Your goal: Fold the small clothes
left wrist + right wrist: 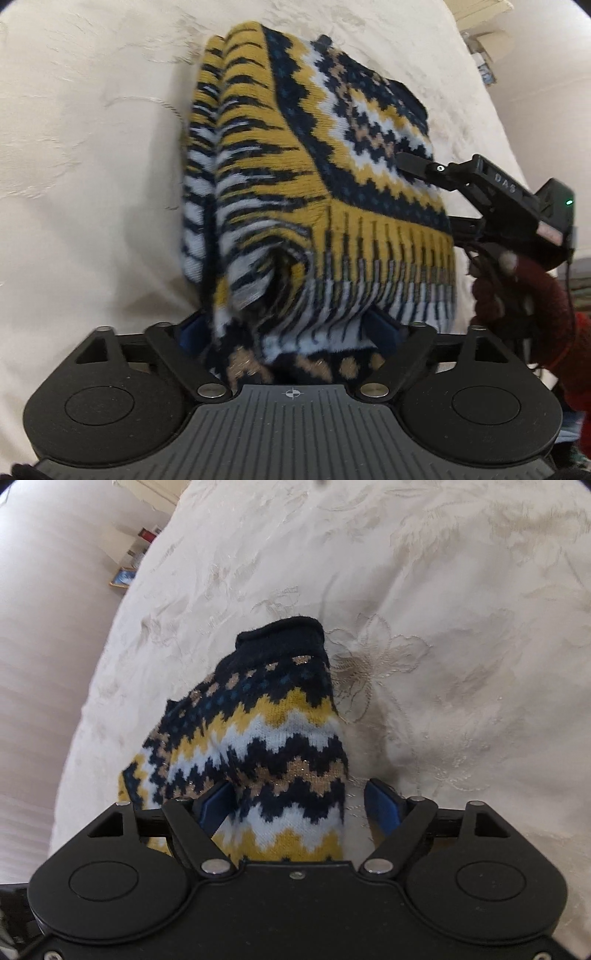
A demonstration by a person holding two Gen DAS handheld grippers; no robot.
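I judged the knit garment (317, 177), bunched on the cream bedspread (92, 147), soft, light and floppy, best held by its edges; my left gripper (291, 332) pinched its ribbed hem, my right gripper (299, 805) stood spread around a fold.

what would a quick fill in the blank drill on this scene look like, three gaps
1. The navy, mustard and pale blue patterned knit garment lies on a cream ____ bedspread.
2. The left gripper has a bunched ____ of the garment between its blue pads.
3. Seen from the left wrist, the right gripper reaches the garment from the ____ side.

Missing words: embroidered; fold; right
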